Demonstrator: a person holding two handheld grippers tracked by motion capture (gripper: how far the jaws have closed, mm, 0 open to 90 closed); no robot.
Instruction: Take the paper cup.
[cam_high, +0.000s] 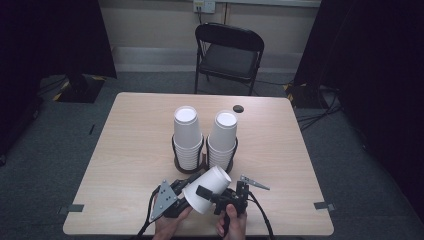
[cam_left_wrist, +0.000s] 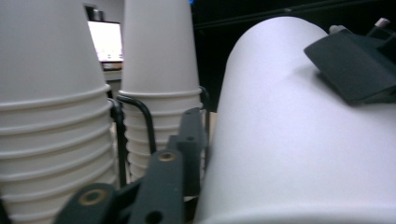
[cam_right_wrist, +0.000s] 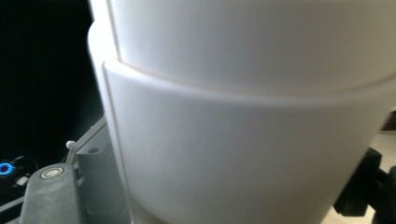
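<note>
The table (cam_high: 130, 150) carries two inverted cup stacks (cam_high: 187, 135) in a black wire holder (cam_high: 176, 150) at its middle. Near the front edge, well apart from the stacks, lies the tilted cup (cam_high: 206, 190), base toward them; the right gripper view shows it as two nested cups. The left gripper (cam_high: 175, 199) grasps the rim end, its jaws pressed to the wall. The right gripper (cam_high: 220, 196) sits against the other side; whether it is clenched cannot be told. To split the pair well, each gripper should probably take a different cup and pull straight along the axis, lightly enough not to crush the wall.
</note>
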